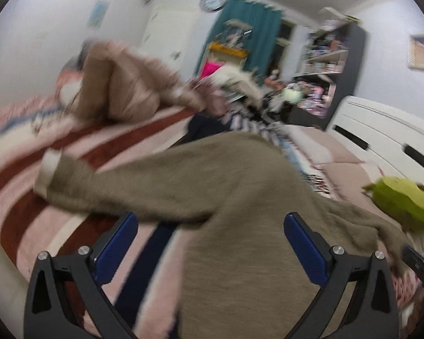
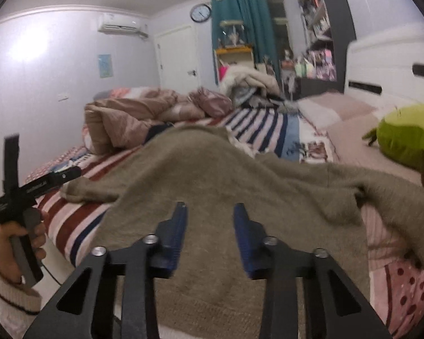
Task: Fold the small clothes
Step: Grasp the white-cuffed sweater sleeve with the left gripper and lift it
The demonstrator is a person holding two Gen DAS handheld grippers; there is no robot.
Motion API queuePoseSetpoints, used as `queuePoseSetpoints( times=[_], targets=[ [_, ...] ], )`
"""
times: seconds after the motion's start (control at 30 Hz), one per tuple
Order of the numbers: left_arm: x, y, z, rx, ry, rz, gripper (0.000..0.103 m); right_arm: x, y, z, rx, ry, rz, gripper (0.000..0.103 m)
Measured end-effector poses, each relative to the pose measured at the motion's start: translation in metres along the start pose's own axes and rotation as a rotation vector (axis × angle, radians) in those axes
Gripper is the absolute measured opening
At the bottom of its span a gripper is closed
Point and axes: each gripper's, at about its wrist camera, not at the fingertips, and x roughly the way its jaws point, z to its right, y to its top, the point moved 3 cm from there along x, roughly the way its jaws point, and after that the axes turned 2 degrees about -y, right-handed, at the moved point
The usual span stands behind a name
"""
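An olive-brown knit sweater (image 1: pixel 212 175) lies spread on the striped bedspread, one sleeve stretched to the left. It also shows in the right wrist view (image 2: pixel 212 175), with a sleeve running right. My left gripper (image 1: pixel 212 223) is open wide over the sweater's left side, holding nothing; this view is blurred by motion. My right gripper (image 2: pixel 210 209) is open above the sweater's near hem, fingers apart, holding nothing. The left gripper's handle (image 2: pixel 22 197) shows in a hand at the left edge of the right wrist view.
A crumpled beige duvet (image 2: pixel 127 118) lies at the far side of the bed. A green plush toy (image 2: pixel 410 141) sits at the right near the white headboard (image 2: pixel 395 70). Shelves (image 2: pixel 319 28) and clutter stand beyond the bed.
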Motion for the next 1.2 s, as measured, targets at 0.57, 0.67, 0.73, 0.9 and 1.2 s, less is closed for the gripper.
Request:
queuePoseSetpoints(
  times=[0.57, 0.67, 0.73, 0.9, 1.2],
  targets=[
    [0.146, -0.004, -0.158, -0.495, 0.009, -0.206, 0.021, 0.049, 0.004, 0.038, 0.081, -0.076, -0.083, 0.041],
    [0.141, 0.007, -0.16, -0.498, -0.062, -0.187, 0.01, 0.052, 0.002, 0.039, 0.091, -0.06, -0.092, 0.041],
    [0.121, 0.022, -0.149, -0.41, -0.003, -0.122, 0.009, 0.053, 0.001, 0.041, 0.098, -0.052, -0.093, 0.041],
    [0.073, 0.07, -0.114, -0.246, 0.039, 0.068, 0.008, 0.045, 0.001, 0.044, 0.119, -0.034, -0.073, 0.041],
    [0.015, 0.109, 0.019, 0.128, -0.133, 0.228, 0.008, 0.013, -0.002, 0.06, 0.163, -0.009, -0.008, 0.041]
  ],
)
